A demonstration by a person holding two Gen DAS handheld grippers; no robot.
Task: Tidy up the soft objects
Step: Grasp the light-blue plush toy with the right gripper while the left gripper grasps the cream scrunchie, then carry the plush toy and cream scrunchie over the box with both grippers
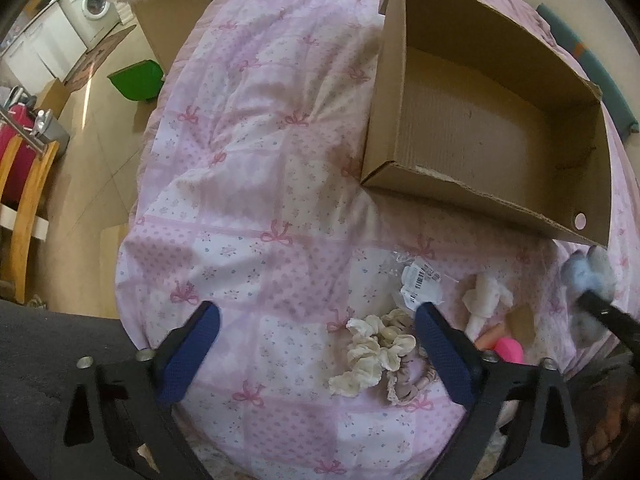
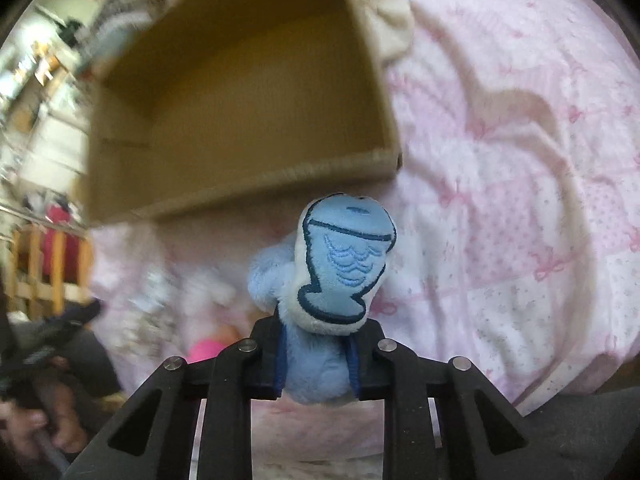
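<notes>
Blue-padded fingers (image 2: 280,356) of the right gripper (image 2: 316,360) pinch a pale blue plush toy (image 2: 340,264) by its lower body, its embroidered face raised toward the camera in front of an open cardboard box (image 2: 240,92). At the left gripper (image 1: 316,340), the fingers (image 1: 192,344) stand spread wide above a pink bow-print quilt (image 1: 248,168) on the bed, gripping nothing. Between them lies a cream ruffled scrunchie (image 1: 368,356), close to the right-hand pad, with a beaded pink scrunchie (image 1: 412,384) touching it. Just beyond sit a clear plastic bag with a barcode label (image 1: 416,280), a white knotted fabric piece (image 1: 486,300) and a bright pink item (image 1: 508,352), partly hidden. From the left wrist view the box is empty and rests on the quilt behind the small items, and the blue toy appears blurred at the right edge. A green bin (image 1: 138,80) and a washing machine (image 1: 94,4) stand on the floor beyond the bed.
</notes>
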